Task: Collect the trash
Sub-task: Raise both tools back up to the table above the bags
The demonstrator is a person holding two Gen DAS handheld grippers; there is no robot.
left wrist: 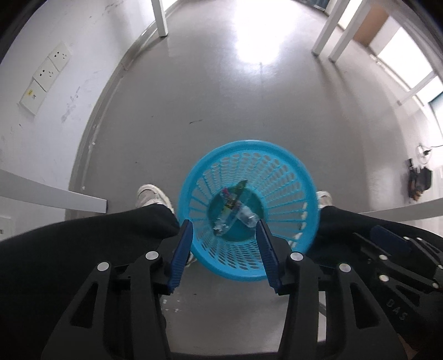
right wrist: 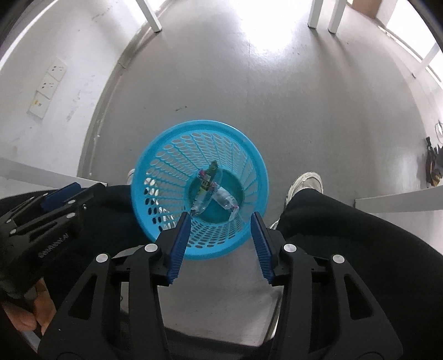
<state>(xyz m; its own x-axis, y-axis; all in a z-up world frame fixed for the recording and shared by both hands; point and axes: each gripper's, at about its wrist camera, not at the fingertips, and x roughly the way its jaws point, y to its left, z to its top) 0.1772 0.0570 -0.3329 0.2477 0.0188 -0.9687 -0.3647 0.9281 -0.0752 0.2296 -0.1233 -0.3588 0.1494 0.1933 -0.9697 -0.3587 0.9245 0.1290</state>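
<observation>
While you sit with both tools held over the floor, your left gripper [left wrist: 223,225] hangs spread wide and grasping nothing, its blue fingers [left wrist: 181,253] framing the near rim of the blue basket [left wrist: 290,166]. Your right gripper [right wrist: 220,218] is likewise released and empty, its fingertips [right wrist: 261,246] poised over the same near rim, just beside its partner. The basket stands on the grey floor [left wrist: 221,97] between your black-trousered knees, a white sneaker [right wrist: 307,184] showing on either side of it. Inside the basket, at the bottom, lies the collected trash: a clear plastic bottle [right wrist: 225,200] crossed by a crinkled colourful wrapper [right wrist: 206,184] that leans up against the basket's far wall. Beyond the basket, white table legs [left wrist: 162,16] stand on the glare-lit floor. To the basket's left, a white wall carries a row of sockets [left wrist: 51,70]; to its right, well apart, dark gear [left wrist: 419,181] lies against the far wall.
</observation>
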